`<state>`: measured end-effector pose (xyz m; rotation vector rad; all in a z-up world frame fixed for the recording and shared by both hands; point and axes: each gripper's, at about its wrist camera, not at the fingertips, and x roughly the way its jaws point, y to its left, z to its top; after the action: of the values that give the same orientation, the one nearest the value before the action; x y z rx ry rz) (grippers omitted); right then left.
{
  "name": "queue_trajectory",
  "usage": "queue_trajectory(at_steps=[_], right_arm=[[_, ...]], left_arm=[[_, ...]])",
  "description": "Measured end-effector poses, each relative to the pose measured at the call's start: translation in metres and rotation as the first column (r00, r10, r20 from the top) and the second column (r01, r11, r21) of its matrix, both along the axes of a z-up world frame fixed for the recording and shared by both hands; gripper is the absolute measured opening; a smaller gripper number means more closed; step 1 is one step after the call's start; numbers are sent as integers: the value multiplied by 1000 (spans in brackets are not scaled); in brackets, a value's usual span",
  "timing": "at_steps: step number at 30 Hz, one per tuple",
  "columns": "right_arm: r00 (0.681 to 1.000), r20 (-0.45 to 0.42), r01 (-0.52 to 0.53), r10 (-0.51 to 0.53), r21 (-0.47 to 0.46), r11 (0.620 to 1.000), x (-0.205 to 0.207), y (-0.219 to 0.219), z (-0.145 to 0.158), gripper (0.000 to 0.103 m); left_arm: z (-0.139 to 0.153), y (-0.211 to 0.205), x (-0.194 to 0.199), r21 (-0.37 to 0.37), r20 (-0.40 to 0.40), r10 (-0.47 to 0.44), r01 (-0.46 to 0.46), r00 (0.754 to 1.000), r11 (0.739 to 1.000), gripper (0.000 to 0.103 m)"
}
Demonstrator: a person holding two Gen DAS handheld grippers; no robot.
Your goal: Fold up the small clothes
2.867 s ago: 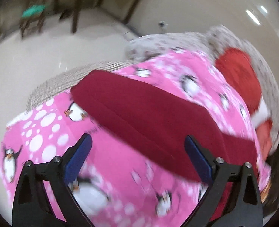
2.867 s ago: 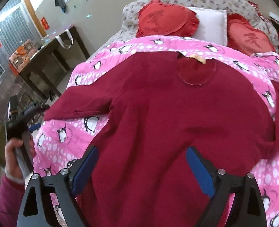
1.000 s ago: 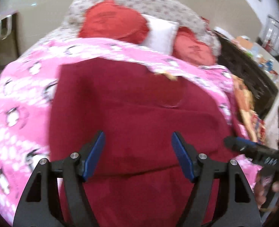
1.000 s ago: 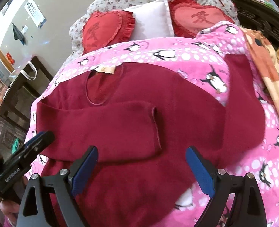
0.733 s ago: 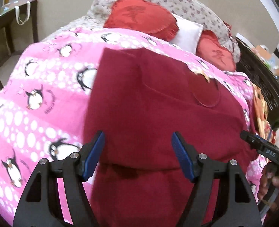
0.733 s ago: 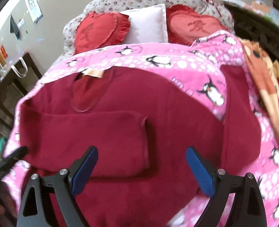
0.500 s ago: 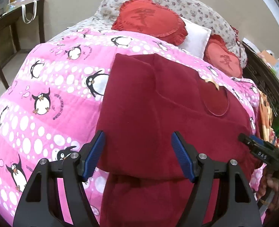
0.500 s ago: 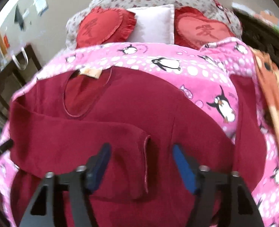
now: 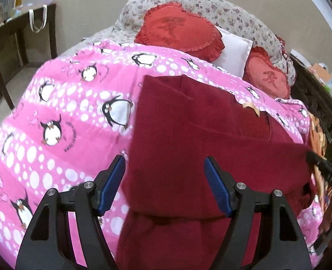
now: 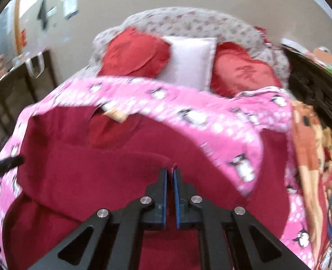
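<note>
Across the pink penguin blanket (image 9: 60, 112) at frame centre, your right tongs (image 10: 170, 175) pinch the maroon sweater's (image 9: 188, 139) folded sleeve cuff (image 10: 173, 166); left tongs (image 9: 163, 180) hover wide open, empty. Keep that cuff taut and low.

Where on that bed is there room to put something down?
The pink blanket lies bare left of the sweater, below the red cushion. The far side is crowded: cushions, white pillow. The sweater fills the middle, its sleeve cuff in the right tool.
</note>
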<state>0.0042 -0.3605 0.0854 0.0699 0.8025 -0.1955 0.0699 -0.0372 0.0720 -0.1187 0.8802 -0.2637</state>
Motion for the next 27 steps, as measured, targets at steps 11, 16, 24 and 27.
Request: queue_trajectory(at_steps=[11, 16, 24, 27], right_arm=[[997, -22, 81, -80, 74, 994, 2, -20, -5, 41], [997, -24, -71, 72, 31, 997, 19, 20, 0, 46], [985, -126, -134, 121, -108, 985, 65, 43, -41, 46], [987, -123, -113, 106, -50, 992, 58, 39, -32, 46]], left_arm=[[-15, 5, 19, 37, -30, 41, -40, 999, 998, 73], [-29, 6, 38, 59, -84, 68, -63, 994, 996, 73], [-55, 7, 60, 76, -164, 84, -72, 983, 995, 74], [-47, 13, 49, 62, -162, 65, -56, 985, 997, 74]])
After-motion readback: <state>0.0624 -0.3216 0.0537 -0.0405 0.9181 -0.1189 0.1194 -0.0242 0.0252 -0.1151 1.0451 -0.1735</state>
